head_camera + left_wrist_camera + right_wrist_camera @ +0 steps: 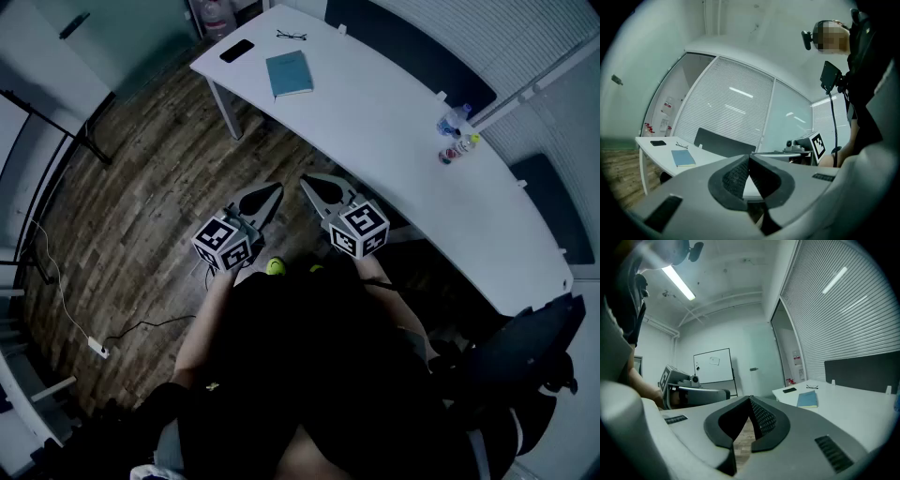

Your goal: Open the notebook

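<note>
While both grippers hang out over the wooden floor and short of the desk, nothing has been touched, so I judge the task not yet begun. The notebook lies flat and closed near the far end of the desk, well apart from both tools, with a dark phone and a pair of glasses just beyond it. Its place near the desk edge should leave the cover reachable from the floor side once I get closer.

On the left gripper the jaws are together, tips meeting with nothing between them; its own view shows the notebook off to the left and low, far ahead. On the right gripper the jaws are likewise pressed together and empty, and there the notebook sits to the right of the tips. So the book lies roughly ahead, between the two lines of aim.

Both tools are held side by side, close to the person's body, marker cubes nearest the chest, noses pointing about level toward the desk. I read this as a ready posture. Both pairs of jaws will need to part before either can catch the cover's edge, and the whole stance must come much nearer first.
</note>
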A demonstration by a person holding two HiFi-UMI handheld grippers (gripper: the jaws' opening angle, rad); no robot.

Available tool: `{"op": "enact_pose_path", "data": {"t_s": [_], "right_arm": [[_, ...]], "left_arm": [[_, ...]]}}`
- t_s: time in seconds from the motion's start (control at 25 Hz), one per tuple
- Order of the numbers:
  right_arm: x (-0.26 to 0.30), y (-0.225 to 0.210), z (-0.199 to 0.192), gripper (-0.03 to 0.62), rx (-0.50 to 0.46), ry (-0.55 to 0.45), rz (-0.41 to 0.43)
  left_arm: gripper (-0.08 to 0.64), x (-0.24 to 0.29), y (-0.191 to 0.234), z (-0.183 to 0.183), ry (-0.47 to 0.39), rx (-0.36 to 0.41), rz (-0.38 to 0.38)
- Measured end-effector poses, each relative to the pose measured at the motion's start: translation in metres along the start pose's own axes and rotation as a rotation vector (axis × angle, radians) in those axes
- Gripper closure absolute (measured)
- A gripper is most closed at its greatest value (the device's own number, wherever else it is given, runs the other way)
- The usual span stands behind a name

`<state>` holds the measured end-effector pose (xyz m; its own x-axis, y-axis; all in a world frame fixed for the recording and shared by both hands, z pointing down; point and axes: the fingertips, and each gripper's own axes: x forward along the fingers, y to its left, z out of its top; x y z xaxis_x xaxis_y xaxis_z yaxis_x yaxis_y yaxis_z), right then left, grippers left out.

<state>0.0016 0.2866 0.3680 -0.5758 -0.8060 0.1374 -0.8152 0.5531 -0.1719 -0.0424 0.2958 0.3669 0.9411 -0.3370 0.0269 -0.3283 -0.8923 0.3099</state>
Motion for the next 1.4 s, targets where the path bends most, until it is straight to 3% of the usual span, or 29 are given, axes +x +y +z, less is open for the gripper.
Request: {"op": "enact_pose_path", "data": {"t_s": [0.28, 1.4], "right_arm": [[0.004, 0.003, 0.008, 0.591, 0.035, -0.037, 0.018], [0.043, 0.008, -0.021, 0.591, 0.045, 0.075, -0.086]], "left_arm": [[0.558, -0.001, 0.005, 0.006, -0.017, -0.001, -0.001], [0.558, -0.025, 0.044, 0.003, -0.004, -0.025, -0.059]]}}
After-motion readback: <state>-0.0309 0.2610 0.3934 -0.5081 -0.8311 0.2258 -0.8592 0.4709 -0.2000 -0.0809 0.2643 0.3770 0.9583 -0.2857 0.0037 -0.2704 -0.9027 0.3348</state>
